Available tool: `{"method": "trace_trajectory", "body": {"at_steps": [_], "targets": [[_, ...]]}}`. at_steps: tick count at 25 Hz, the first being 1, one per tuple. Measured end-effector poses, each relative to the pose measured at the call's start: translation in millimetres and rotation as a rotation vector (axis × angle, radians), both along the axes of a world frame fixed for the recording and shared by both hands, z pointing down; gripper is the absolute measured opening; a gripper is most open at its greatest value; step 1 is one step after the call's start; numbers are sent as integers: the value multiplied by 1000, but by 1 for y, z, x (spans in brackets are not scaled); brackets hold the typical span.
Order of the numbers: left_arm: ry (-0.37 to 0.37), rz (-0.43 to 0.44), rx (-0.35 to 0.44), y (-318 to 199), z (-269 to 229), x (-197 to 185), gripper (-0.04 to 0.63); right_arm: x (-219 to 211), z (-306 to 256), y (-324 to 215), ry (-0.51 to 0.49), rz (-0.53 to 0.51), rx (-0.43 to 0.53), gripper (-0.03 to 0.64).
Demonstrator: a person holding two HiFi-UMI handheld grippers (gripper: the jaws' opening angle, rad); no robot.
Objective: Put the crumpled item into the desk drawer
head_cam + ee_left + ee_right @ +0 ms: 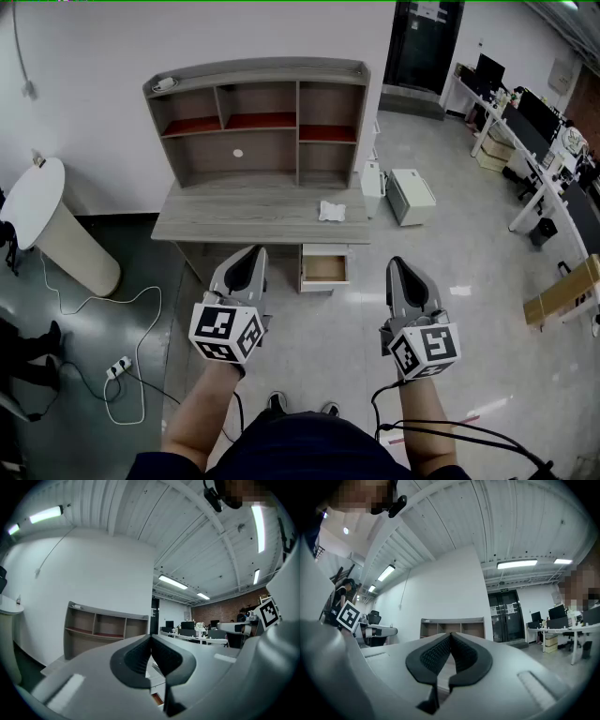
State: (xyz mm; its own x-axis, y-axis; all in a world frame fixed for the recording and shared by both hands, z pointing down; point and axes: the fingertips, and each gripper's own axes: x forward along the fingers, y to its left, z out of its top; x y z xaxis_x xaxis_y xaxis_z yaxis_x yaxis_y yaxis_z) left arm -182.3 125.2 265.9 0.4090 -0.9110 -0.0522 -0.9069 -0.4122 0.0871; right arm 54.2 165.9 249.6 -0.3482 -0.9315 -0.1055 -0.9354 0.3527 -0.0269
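Observation:
A white crumpled item lies on the right part of the grey wooden desk. Under the desk's right side a small drawer stands pulled open and looks bare inside. My left gripper is held in the air in front of the desk, left of the drawer, jaws shut with nothing between them. My right gripper hovers to the right of the drawer, also shut and empty. In the left gripper view the left gripper's tips meet; in the right gripper view the right gripper's tips meet too.
A hutch with cubbies stands on the desk's back. A white round stand and a cable with a power strip are on the floor at left. A white box sits right of the desk. Office desks fill the far right.

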Motion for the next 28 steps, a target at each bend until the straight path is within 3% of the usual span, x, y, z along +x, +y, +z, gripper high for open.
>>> {"method": "trace_trajectory", "body": {"at_steps": [18,28], "targets": [[35,85,-52,-41,36,-66,5,-57,12,-22,-2,129,-29,6],[36,90,-115,-82,69,-72,5,-62,42,-71,-1,131,-89,6]]}}
